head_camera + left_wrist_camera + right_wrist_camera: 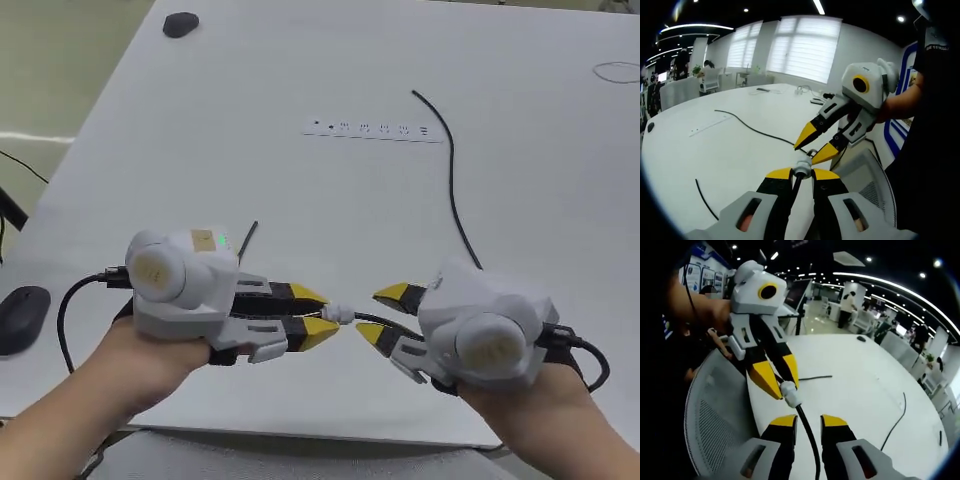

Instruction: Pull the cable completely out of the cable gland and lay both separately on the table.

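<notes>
Clenching the cable gland [341, 315] at lower centre, we hold it in the left hand-held gripper [326, 312]. Our right hand-held gripper [384, 313] stands released around the cable [451, 190] trailing across the surface [300, 60].

Left hand-held gripper [328, 312] pinching cable gland [343, 314], white table [250, 170]
</notes>
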`<state>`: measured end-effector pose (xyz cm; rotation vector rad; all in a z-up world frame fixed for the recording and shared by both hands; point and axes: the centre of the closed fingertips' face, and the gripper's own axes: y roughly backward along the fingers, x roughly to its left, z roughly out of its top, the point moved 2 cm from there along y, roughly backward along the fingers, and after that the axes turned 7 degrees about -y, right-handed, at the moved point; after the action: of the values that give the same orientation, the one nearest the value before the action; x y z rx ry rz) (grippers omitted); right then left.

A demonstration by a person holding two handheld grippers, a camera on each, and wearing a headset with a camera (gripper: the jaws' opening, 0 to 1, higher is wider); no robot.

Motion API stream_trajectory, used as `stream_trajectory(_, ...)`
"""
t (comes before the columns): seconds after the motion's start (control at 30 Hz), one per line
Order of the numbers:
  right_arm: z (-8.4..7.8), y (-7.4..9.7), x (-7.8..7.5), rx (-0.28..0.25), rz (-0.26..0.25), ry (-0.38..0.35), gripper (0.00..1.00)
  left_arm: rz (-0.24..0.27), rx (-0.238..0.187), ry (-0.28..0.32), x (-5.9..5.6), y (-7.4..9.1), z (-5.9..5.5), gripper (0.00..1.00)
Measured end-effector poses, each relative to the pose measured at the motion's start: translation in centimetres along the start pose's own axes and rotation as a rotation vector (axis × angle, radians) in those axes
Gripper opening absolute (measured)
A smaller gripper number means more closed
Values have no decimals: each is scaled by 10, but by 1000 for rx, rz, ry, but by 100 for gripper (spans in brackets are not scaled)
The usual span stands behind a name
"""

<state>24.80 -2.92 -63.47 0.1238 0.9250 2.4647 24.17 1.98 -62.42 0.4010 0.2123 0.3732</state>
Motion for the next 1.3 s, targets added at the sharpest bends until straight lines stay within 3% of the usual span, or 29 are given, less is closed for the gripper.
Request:
stream_trajectory(0.3,2,-2,6,8,6,79,3,-2,3,0,-1,-2,0,15)
stream_trajectory(0.57,1,-2,5,12,12,80,1,-3,6,-4,0,-3,0,15)
stream_trajectory(0.87,-3,-3,2,12,13,11,0,-6,7,-11,-1,-5,0,15)
stream_trajectory(1.03,-7,-3,1,22,8,21,0,-6,11,-11,1,-3,-1,15)
stream_trajectory(1.3,-16,-2,-9,32,-11,-70,0,1,7,-12,4,-2,1,15)
